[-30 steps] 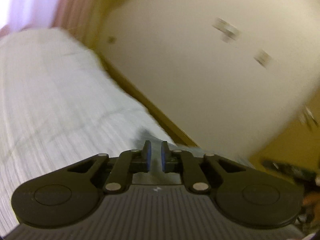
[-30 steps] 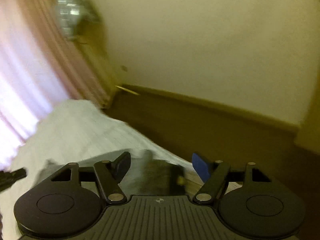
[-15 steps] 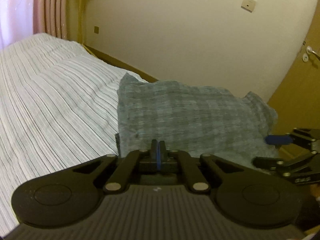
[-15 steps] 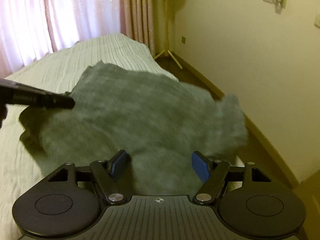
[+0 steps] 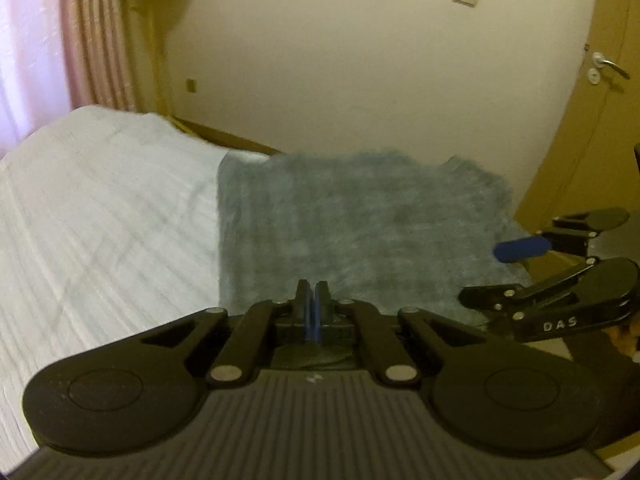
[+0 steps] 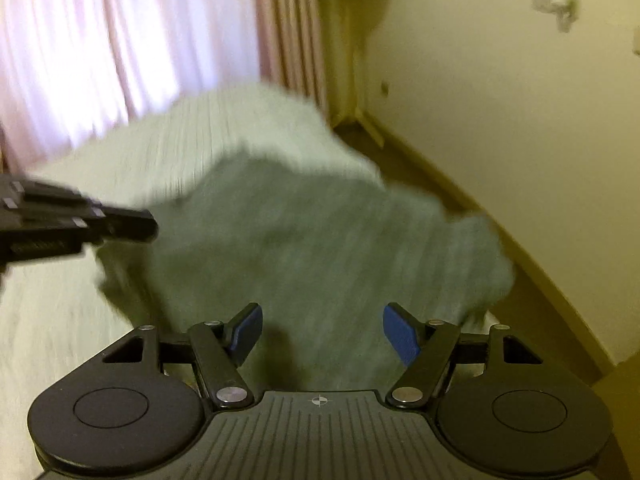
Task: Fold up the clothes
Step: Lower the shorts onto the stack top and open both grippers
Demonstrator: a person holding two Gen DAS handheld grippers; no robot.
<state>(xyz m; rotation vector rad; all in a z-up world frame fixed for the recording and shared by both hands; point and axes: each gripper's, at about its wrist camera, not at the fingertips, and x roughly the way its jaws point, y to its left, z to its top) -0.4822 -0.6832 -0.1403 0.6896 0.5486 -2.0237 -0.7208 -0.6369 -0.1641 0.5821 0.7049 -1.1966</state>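
Left wrist view: our left gripper [image 5: 311, 300] sits at lower centre with its blue pads pressed together. A fold of grey cloth shows just under the fingers, but we cannot tell whether any of it is pinched between them. Just beyond the fingertips the grey garment [image 5: 360, 220] lies spread over the middle of the frame on the white striped bed [image 5: 100, 200], its left edge straight and its far corner reaching toward the door at the right. At the right edge our right gripper [image 5: 516, 264] hangs above the garment's near right corner, blue pad showing, fingers parted.

In the right wrist view the right gripper [image 6: 320, 328] at lower centre stands wide apart with nothing between its pads. The garment [image 6: 320, 240] fills the middle, blurred, and the left gripper [image 6: 132, 222] reaches in from the left edge.

A second ago both views showed mostly wall and bed in heavy blur, with only a dark scrap of cloth near the fingers. Half a second ago the garment had landed across the bed, and now it looks flatter, with the left camera drawn slightly closer. We judge the cloth has just been laid out, ready for a fold, with the right gripper free to take a corner.
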